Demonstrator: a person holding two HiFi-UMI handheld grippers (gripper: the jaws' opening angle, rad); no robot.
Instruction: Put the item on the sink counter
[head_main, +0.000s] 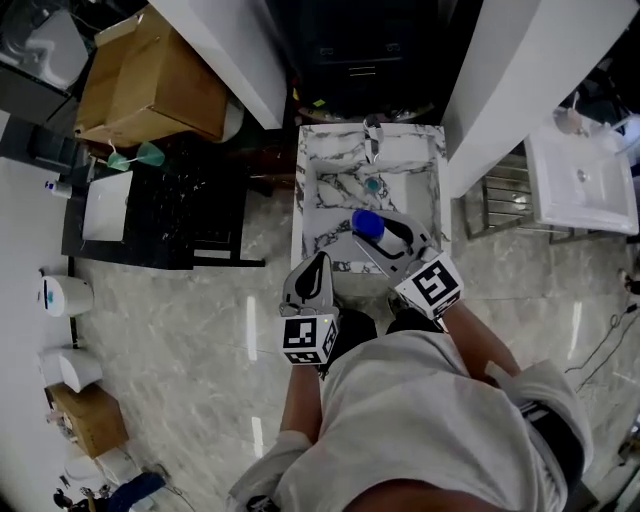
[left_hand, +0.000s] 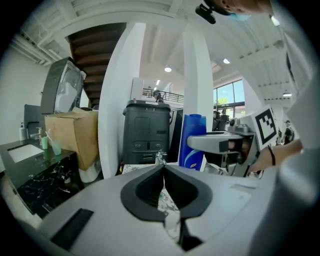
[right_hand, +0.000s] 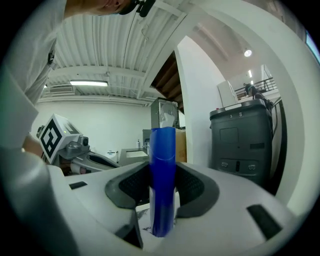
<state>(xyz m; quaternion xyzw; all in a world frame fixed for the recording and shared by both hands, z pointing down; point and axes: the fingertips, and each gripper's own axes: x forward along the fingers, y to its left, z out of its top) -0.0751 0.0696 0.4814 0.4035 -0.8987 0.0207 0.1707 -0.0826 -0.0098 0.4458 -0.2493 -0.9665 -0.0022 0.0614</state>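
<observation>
A tall blue bottle (right_hand: 162, 180) stands upright between the jaws of my right gripper (right_hand: 163, 186), which is shut on it. From the head view the blue bottle (head_main: 367, 224) and right gripper (head_main: 378, 236) hang over the front part of the marble sink counter (head_main: 309, 200). The left gripper view shows the same bottle (left_hand: 194, 141) at the right, with a white-and-blue label. My left gripper (head_main: 318, 268) is shut with nothing in it, at the counter's front edge; its dark pads (left_hand: 145, 192) meet.
A faucet (head_main: 372, 140) stands at the back of the marble basin. A dark grey machine (left_hand: 146, 132) sits beyond the counter between white pillars (left_hand: 114, 100). A black counter with a white sink (head_main: 108, 206) and a cardboard box (head_main: 150, 85) are to the left.
</observation>
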